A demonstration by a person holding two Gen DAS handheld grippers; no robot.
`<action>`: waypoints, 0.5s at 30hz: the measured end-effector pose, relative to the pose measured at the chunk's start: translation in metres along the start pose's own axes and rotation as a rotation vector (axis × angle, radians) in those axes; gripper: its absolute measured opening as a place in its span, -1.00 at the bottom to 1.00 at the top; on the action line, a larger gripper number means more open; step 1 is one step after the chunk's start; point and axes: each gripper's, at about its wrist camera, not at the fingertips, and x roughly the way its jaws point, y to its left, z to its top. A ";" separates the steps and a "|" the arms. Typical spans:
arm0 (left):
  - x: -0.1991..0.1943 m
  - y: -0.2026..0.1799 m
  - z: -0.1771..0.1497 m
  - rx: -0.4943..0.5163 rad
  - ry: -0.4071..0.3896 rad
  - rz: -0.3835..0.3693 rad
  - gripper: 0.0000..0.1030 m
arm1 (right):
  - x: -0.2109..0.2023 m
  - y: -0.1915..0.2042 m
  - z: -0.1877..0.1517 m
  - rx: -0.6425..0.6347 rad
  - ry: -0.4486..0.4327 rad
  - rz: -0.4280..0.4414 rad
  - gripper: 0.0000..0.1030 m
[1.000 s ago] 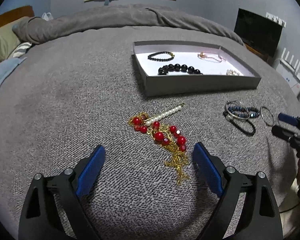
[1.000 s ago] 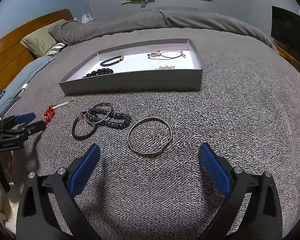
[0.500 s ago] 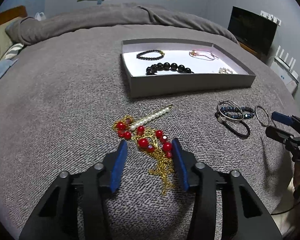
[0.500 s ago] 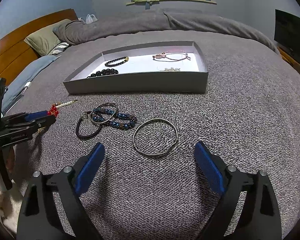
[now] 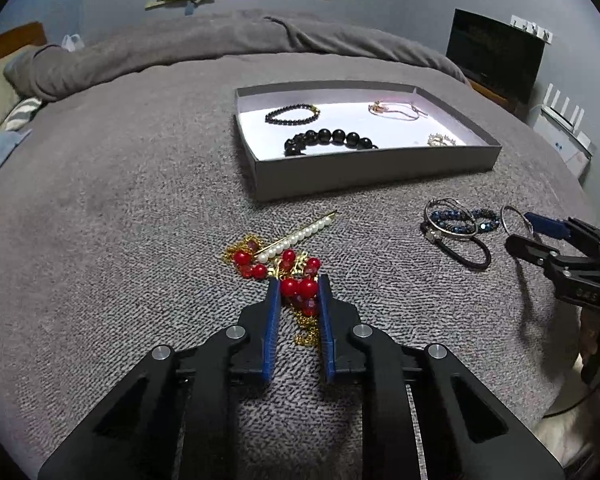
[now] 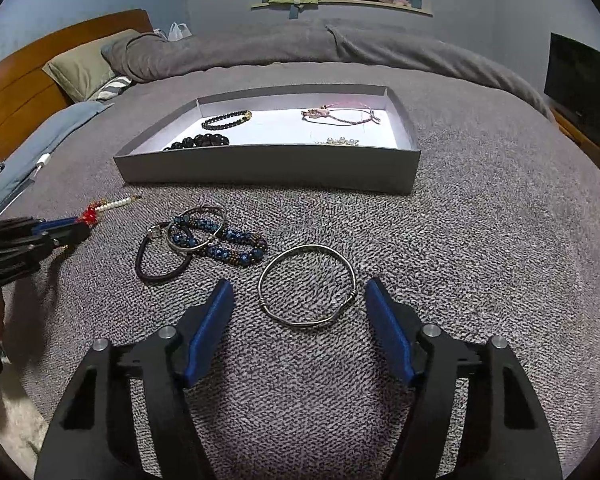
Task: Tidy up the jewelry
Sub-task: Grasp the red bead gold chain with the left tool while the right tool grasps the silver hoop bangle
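Closing in since the earlier frames, the left hand-held gripper point(image 5: 299, 289) now pinches the red-bead gold chain point(image 5: 296, 286) on the bed point(image 5: 112, 216), beside a pearl pin point(image 5: 300, 235). Right hand-held gripper point(image 6: 300, 300) hangs spread around a silver bangle point(image 6: 307, 285), not touching it. Behind, the grey tray point(image 5: 372, 166) holds two black bead bracelets point(image 5: 328, 138), a pink cord bracelet point(image 5: 396, 111) and a small pearl piece point(image 5: 440, 140).
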 end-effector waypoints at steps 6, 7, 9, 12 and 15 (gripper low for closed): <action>-0.013 -0.001 0.003 0.015 -0.019 -0.006 -0.81 | -0.004 -0.007 0.000 0.010 -0.003 0.006 -0.03; -0.016 -0.001 0.003 0.016 -0.023 -0.007 -0.81 | -0.005 -0.007 -0.001 0.011 -0.004 0.007 -0.03; -0.022 0.000 0.004 0.013 -0.032 -0.010 -0.81 | -0.006 -0.006 -0.001 0.013 -0.006 0.012 -0.03; -0.033 0.002 0.008 0.006 -0.056 -0.018 -0.81 | -0.011 -0.006 0.000 0.020 -0.014 0.026 -0.03; -0.051 0.006 0.015 -0.002 -0.101 -0.018 -0.81 | -0.018 -0.006 0.003 0.026 -0.030 0.035 -0.03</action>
